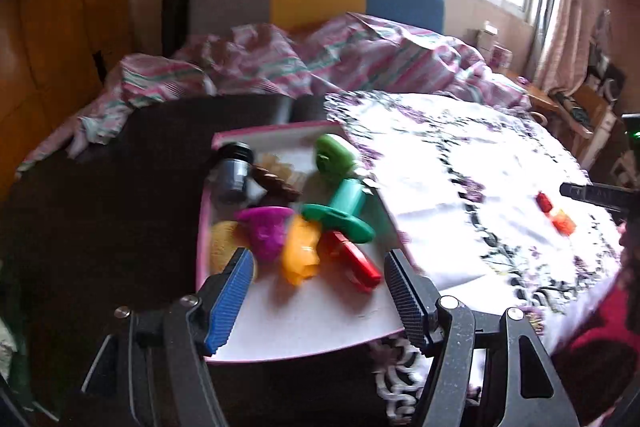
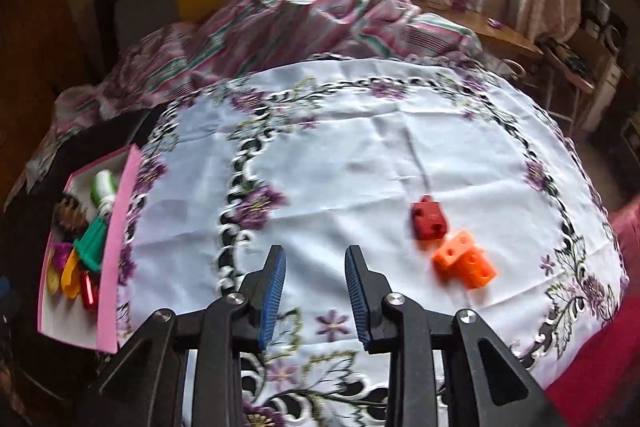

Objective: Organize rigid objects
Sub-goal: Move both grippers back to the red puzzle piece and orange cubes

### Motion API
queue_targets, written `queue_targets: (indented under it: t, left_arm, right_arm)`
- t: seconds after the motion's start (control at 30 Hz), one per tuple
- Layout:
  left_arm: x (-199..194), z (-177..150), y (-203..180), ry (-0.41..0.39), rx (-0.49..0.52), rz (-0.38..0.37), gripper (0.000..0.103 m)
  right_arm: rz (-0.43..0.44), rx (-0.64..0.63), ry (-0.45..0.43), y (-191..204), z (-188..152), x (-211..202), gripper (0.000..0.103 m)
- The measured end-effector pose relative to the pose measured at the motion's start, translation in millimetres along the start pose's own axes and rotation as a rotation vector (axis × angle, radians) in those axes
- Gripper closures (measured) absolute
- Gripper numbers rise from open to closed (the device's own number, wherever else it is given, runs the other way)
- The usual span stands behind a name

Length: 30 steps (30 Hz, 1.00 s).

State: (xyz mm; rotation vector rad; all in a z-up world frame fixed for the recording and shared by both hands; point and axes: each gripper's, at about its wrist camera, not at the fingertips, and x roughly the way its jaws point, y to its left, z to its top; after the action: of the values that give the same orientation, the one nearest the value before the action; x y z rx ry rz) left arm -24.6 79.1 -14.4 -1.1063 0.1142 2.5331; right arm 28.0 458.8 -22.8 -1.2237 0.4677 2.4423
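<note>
Two claws are in play and neither grips anything: the right claw (image 2: 316, 291), low in the centre of its frame, hangs released above the flowered tablecloth (image 2: 360, 147), its jaws apart with only cloth between them, and the left claw (image 1: 316, 291) is spread wide over the near end of the pink tray (image 1: 304, 323). By the look of it most of the job is done, since the tray at the left already holds a heap of toys, among them a red piece (image 1: 352, 259), a yellow one (image 1: 300, 251) and a green spool (image 1: 340, 211). Left on the cloth, right of centre and just beside each other, are a red block (image 2: 428, 219) and an orange block (image 2: 466, 263). The orange block's long axis runs from upper left to lower right; the red block looks squat, with no clear direction.
</note>
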Motion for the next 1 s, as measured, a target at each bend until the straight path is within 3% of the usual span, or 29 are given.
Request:
queue_targets:
  t: [0.17,0.33,0.6,1.0]
  left_arm:
    - [10.2,7.0,-13.6,0.029,0.003,-0.029,0.034]
    - [13.9,13.7,-32.1,0.024,0.041,-0.038,0.034]
    - [12.8,12.7,-42.9,0.025,0.079,-0.016,0.034]
    - [20.4,4.2,-40.8,0.045,0.083,0.000,0.034]
  right_arm:
    - [-0.071,0.313,0.013,-103.1,9.5,11.3,0.073]
    - [-0.084,0.470,0.101,-142.0,-10.7,38.4,0.070]
    - [-0.132,0.241,0.058,-97.2,-3.8,39.5,0.070]
    - [-0.117,0.359,0.050,-122.8,-2.1,38.3,0.070]
